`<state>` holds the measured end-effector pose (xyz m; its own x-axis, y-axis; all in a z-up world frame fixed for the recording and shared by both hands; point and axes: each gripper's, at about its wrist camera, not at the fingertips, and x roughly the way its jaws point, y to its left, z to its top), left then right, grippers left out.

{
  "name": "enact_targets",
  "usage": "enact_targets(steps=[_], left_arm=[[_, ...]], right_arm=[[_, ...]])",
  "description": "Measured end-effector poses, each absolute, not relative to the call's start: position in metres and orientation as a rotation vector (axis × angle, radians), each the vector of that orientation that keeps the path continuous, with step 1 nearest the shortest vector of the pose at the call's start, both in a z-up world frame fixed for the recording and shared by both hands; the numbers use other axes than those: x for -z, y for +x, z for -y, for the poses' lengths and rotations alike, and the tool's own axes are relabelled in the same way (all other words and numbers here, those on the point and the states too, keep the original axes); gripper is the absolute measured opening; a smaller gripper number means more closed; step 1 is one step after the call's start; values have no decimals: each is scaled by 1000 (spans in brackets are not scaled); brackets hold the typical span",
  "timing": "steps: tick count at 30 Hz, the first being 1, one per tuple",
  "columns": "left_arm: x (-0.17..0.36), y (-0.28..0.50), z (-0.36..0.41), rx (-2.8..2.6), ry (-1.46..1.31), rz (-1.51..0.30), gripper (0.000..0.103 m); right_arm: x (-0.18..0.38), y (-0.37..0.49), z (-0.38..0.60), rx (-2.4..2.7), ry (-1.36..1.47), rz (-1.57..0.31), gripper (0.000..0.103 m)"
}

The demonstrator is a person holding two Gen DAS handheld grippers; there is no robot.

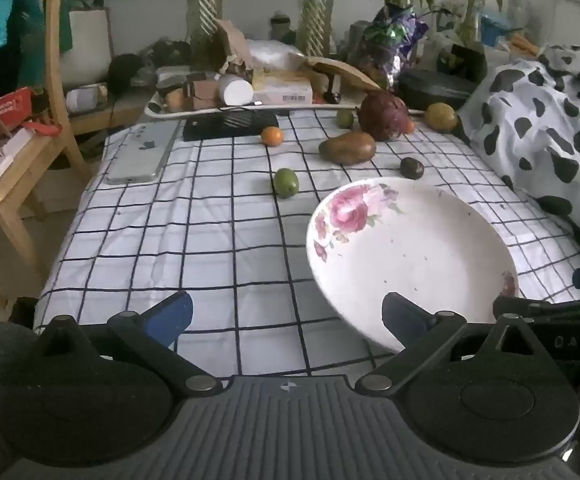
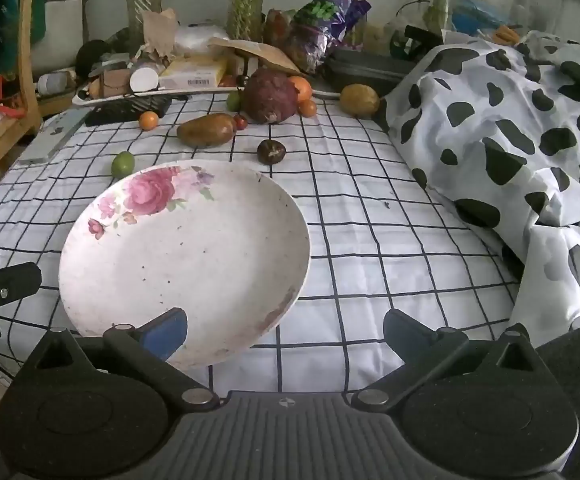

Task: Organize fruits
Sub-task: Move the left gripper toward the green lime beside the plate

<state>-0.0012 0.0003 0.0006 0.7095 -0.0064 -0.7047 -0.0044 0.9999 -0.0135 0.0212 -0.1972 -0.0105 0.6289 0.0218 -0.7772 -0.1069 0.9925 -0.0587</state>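
Note:
A white plate with pink roses [image 1: 410, 256] [image 2: 186, 248] lies empty on the checked cloth near the front. Beyond it lie a green fruit [image 1: 286, 183] [image 2: 123, 164], a brown mango [image 1: 348, 147] [image 2: 206, 130], a small orange [image 1: 272, 136] [image 2: 148, 120], a dark round fruit [image 1: 411, 168] [image 2: 271, 151], a purple-red lumpy fruit [image 1: 382, 115] [image 2: 270, 95] and a yellow fruit [image 1: 441, 117] [image 2: 359, 100]. My left gripper [image 1: 286, 318] is open and empty, left of the plate. My right gripper [image 2: 286, 330] is open and empty, its left finger over the plate's near rim.
A silver laptop [image 1: 144, 154] lies at the table's left edge. A cluttered tray [image 1: 230, 88] and potted plants stand at the back. A cow-print blanket [image 2: 510, 140] covers the right side. A wooden chair [image 1: 22, 152] stands left of the table.

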Motion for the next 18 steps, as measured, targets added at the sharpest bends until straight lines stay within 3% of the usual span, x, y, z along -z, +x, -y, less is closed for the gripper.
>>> enact_targets(steps=[18], left_arm=[[4,6,2,51,-35,-820,103]], right_arm=[[0,26,192,-43,-153,-879,103]])
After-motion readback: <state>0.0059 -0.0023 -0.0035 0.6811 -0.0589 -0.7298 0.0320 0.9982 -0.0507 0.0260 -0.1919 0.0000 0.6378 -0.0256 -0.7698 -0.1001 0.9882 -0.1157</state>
